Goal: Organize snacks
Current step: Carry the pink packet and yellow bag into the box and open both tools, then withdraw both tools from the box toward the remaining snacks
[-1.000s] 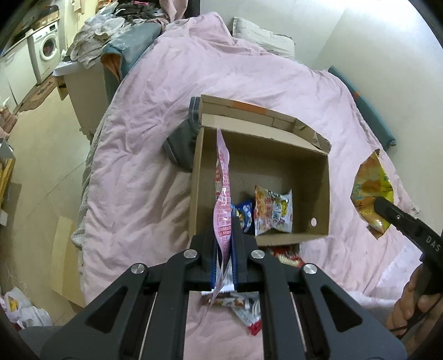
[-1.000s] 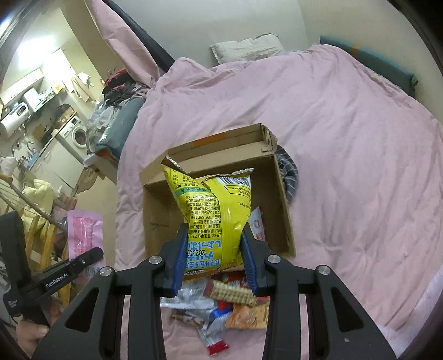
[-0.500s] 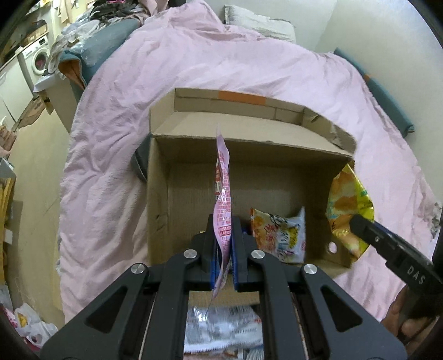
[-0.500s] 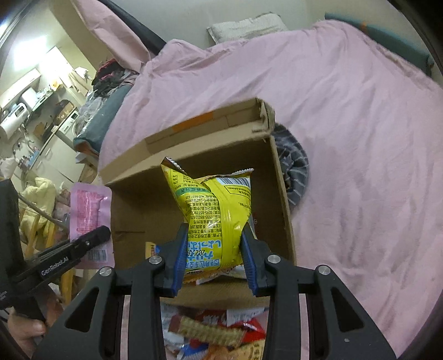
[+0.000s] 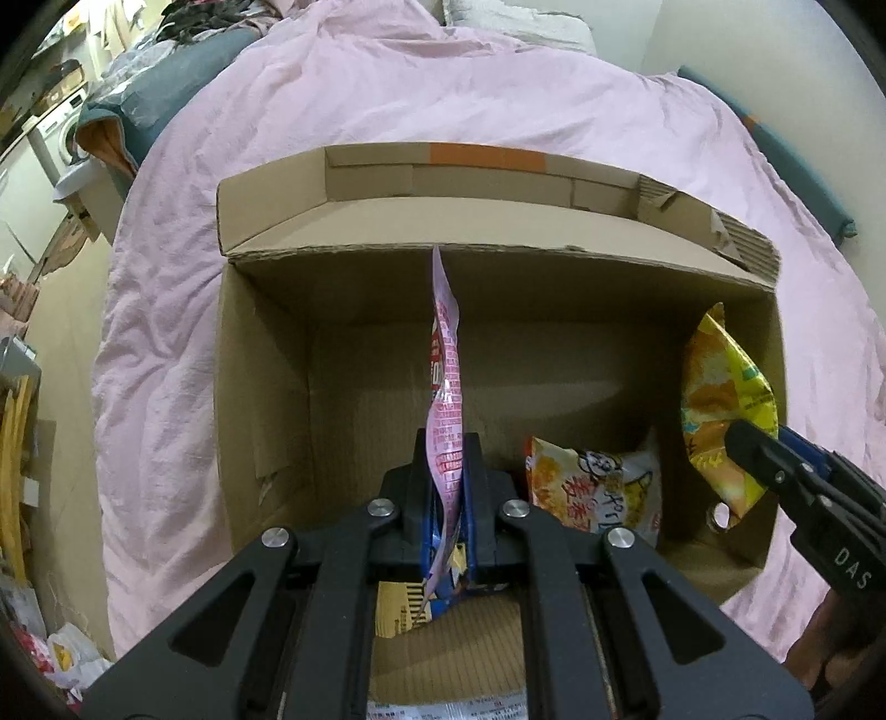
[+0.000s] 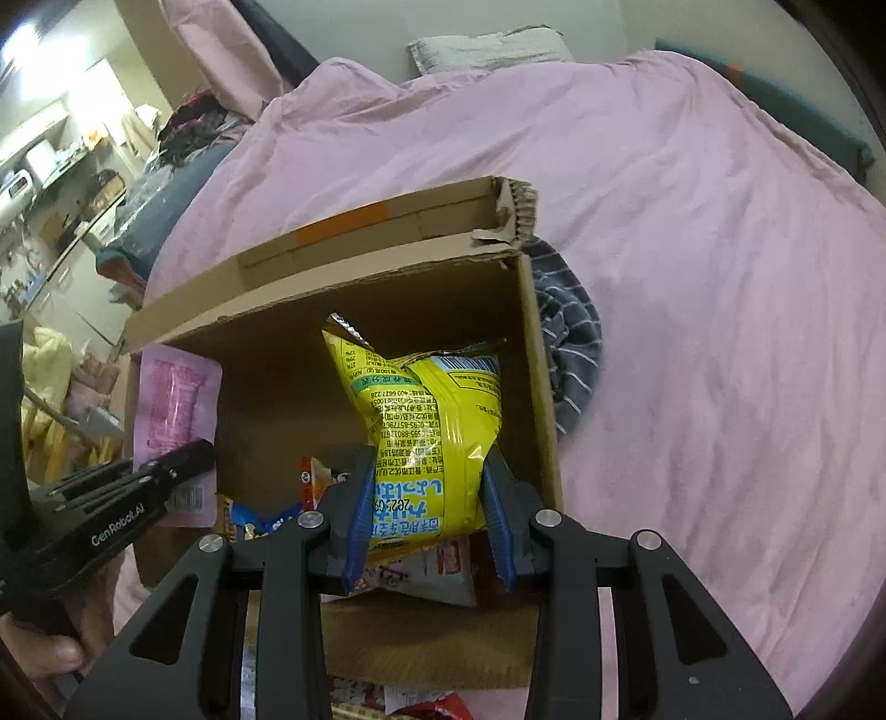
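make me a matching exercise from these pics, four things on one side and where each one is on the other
Things:
1. pink packet
2. yellow bag
3. orange and white bag
4. striped cloth

Places:
A. lying on the floor of the cardboard box
B. held in the right gripper
C. outside the box, against its wall
D. held in the left gripper

Pairs: 1-D, 2-B, 3-A, 4-C

Pink duvet (image 6: 692, 232), grey striped cloth (image 6: 573, 354) (part-hidden), pillow (image 6: 487, 50).
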A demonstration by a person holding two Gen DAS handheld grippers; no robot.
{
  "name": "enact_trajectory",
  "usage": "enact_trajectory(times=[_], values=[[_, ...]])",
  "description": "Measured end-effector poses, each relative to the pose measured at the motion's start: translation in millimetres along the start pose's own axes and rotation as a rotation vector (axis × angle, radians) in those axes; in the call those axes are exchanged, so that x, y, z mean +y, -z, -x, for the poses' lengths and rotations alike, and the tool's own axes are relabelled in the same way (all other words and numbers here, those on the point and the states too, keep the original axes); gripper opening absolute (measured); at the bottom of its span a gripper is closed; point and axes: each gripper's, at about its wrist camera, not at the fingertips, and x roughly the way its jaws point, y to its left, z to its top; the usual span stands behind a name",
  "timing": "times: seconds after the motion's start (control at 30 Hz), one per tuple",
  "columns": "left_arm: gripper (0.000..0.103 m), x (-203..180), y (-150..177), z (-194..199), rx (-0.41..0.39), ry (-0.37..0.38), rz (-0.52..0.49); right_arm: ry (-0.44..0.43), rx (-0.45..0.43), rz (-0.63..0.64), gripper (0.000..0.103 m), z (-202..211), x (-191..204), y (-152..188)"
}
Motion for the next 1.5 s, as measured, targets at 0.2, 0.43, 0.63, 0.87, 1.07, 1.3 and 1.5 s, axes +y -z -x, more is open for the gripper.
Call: enact_trajectory(times=[0.2, 0.43, 0.63, 0.87, 1.07, 1.3, 1.5], values=[[0.007, 1.5, -5.8, -4.9, 0.000, 0.002, 0.002, -0.034, 0.010, -0.020, 0.038, -4.0, -2.0, -1.3], [0.007, 1.0, -8.5, -6.7, -0.005, -0.005, -0.008, -0.056, -0.002, -0.022, 0.040, -2.2, 0.1, -2.5], [0.007, 2.6, -10.2, -3.3, -0.009, 0.011, 0.003, -0.079, -0.005, -0.033, 0.040, 0.2, 0.2, -7.8], [0.054, 2.9, -7.8, 13.1, -0.071, 0.005, 0.004, -0.131, -0.041, -0.050, 0.067, 11.3, -4.5, -10.0], [0.086, 9.3, -1.5, 42.7, -0.195, -0.018, 0.025, -0.182, -0.119, -0.074, 0.099, 28.3, -5.3, -14.0], [0.086, 16.2, 4.5, 49.7, -0.213, -0.065, 0.044, -0.132, -0.129, -0.013, 0.100, 31.4, 6.1, -13.4], [0.086, 33.4, 16.4, 58.9, -0.253, -0.064, 0.120, -0.102, -0.158, -0.010, 0.100, 45.8, 8.5, -2.5]])
